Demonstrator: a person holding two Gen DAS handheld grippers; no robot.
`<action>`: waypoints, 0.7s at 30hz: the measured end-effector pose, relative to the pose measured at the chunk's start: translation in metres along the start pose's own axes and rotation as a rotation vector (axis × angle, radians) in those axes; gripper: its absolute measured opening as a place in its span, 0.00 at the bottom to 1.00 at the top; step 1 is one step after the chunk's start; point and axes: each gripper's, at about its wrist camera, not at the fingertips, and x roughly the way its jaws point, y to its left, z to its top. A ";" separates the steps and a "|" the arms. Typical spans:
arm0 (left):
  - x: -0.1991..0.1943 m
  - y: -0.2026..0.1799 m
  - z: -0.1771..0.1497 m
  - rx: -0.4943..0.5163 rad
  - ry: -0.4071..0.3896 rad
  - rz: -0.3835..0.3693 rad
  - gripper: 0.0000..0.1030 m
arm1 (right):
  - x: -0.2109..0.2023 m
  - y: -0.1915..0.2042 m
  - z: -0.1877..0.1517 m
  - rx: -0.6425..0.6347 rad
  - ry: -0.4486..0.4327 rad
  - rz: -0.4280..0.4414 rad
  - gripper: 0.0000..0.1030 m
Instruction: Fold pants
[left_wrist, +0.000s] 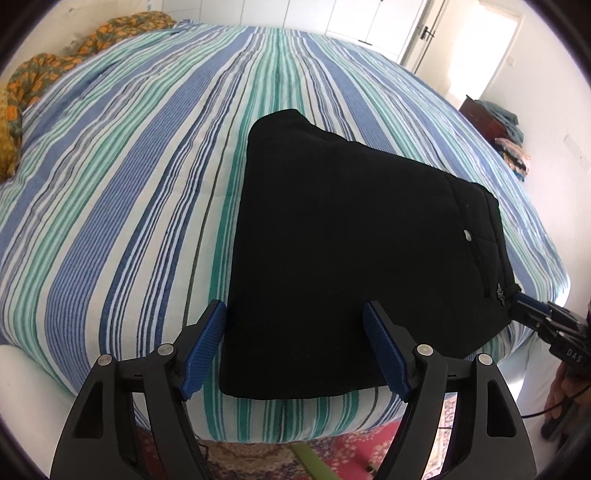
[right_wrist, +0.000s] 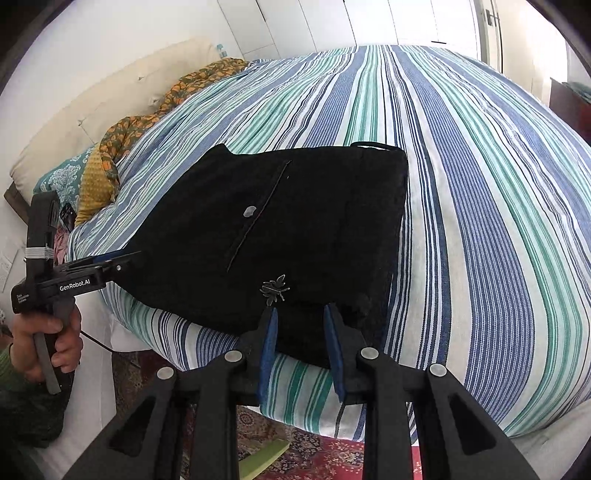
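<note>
The black pants lie folded into a flat rectangle near the front edge of the striped bed; they also show in the right wrist view, with a small button and a metal charm on top. My left gripper is open, its blue pads astride the near left corner of the pants, holding nothing. In the right wrist view the left gripper sits at that corner. My right gripper is open with a narrower gap, at the near edge of the pants by the charm. In the left wrist view it shows at the right corner.
The striped bedspread covers the bed. An orange-patterned blanket and pillows lie at the headboard. A patterned rug and a green object are on the floor below. A dark cabinet with piled cloth stands near the open door.
</note>
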 end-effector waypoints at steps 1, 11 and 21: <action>-0.001 0.003 0.000 -0.018 0.002 -0.011 0.76 | 0.000 0.000 0.000 0.004 -0.003 0.002 0.26; -0.014 0.052 0.008 -0.221 0.008 -0.154 0.74 | -0.046 -0.066 0.008 0.366 -0.140 0.282 0.50; 0.043 0.041 0.032 -0.161 0.230 -0.308 0.74 | 0.026 -0.100 0.017 0.459 0.180 0.380 0.66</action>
